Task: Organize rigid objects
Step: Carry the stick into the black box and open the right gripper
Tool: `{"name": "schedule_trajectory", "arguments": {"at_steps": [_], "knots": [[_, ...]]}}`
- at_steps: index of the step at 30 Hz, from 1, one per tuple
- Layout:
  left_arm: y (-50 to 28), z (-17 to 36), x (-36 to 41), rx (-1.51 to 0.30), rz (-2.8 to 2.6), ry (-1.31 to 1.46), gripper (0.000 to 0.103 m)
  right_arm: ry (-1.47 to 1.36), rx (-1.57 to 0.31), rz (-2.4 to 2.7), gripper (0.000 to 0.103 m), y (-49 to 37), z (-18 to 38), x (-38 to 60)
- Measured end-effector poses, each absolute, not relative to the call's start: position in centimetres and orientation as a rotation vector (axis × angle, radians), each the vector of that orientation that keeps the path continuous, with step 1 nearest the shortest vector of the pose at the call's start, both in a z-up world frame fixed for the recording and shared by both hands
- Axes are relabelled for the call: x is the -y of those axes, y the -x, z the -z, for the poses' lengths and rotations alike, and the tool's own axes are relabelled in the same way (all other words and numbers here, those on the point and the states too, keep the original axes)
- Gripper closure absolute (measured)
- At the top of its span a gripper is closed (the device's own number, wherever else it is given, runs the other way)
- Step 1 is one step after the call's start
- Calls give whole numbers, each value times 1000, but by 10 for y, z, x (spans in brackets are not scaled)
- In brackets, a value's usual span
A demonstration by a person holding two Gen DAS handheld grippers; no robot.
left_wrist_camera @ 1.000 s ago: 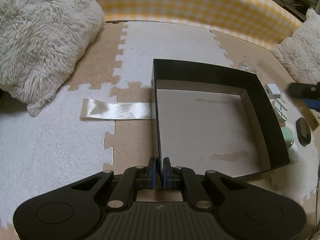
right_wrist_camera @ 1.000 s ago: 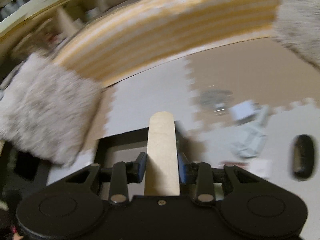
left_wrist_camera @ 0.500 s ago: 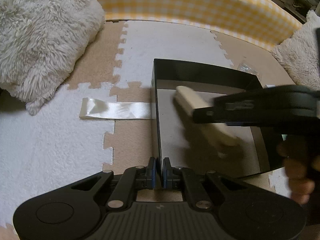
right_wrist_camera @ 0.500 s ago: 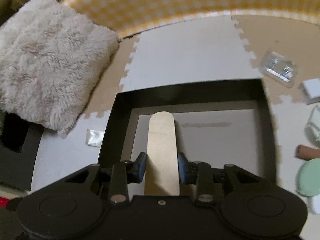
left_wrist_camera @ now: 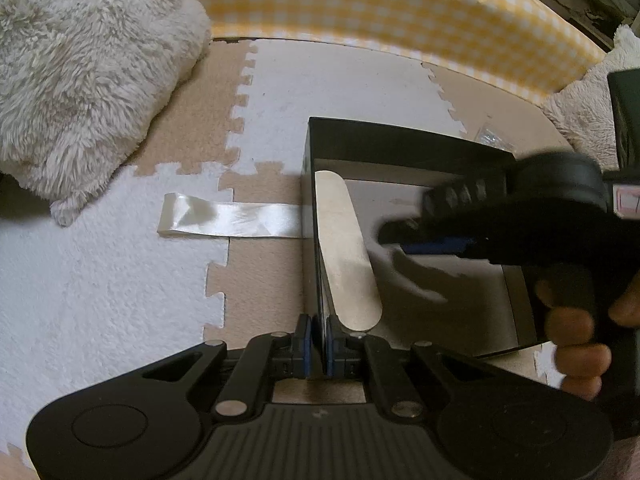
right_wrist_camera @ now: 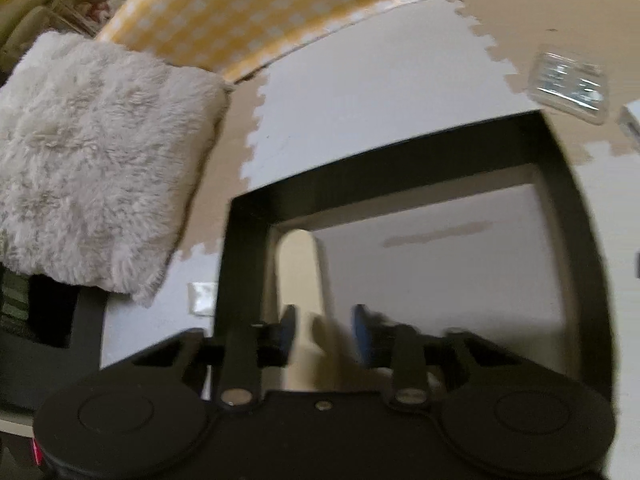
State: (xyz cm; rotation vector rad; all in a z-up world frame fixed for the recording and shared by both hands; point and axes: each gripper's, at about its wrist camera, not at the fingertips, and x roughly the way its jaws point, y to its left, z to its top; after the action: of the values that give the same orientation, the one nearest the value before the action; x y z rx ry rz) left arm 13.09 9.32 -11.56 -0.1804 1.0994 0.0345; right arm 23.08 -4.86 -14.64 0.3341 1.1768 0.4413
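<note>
A flat wooden paddle (left_wrist_camera: 346,252) lies inside the black box (left_wrist_camera: 404,138), along its left wall; it also shows in the right wrist view (right_wrist_camera: 302,276). My left gripper (left_wrist_camera: 318,346) is shut on the box's near-left wall edge. My right gripper (right_wrist_camera: 322,334) is open, its pads apart on either side of the paddle's near end, and it hovers over the box (right_wrist_camera: 384,172). In the left wrist view the right gripper (left_wrist_camera: 424,236) sits above the box's middle, held by a hand.
A fluffy white cushion (left_wrist_camera: 80,72) lies at the far left. A yellow checked bolster (left_wrist_camera: 380,12) borders the foam mat at the back. A strip of clear tape (left_wrist_camera: 228,220) lies left of the box. A clear plastic packet (right_wrist_camera: 568,80) lies right of it.
My right gripper brought the paddle into the box, moved it to the left wall and opened, leaving it lying there. My left gripper has stayed shut on the box edge.
</note>
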Motion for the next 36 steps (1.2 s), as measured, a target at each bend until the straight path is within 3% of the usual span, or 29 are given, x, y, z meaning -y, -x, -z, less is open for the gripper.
{"name": "schedule_trajectory", "arguments": {"at_steps": [4,15,18,22,36], "knots": [[-131,116,-93,-1099,-34,179,95,-206,-1231,-428,92,-228,152,42],[-131,116,-93,-1098,-31,178,95,-184,-1213,-523,94,-218,160,26],[-131,116,-92,-1099,-31,178,95,-198,-1198,-518,90,-218,156,31],[-131,115,-93,-1099,-31,182,95,-177,-1169,-521,74,-214,146,34],[-131,115,-94,-1098,-30,183,95,-78,-1050,-499,37,-191,97,59]]}}
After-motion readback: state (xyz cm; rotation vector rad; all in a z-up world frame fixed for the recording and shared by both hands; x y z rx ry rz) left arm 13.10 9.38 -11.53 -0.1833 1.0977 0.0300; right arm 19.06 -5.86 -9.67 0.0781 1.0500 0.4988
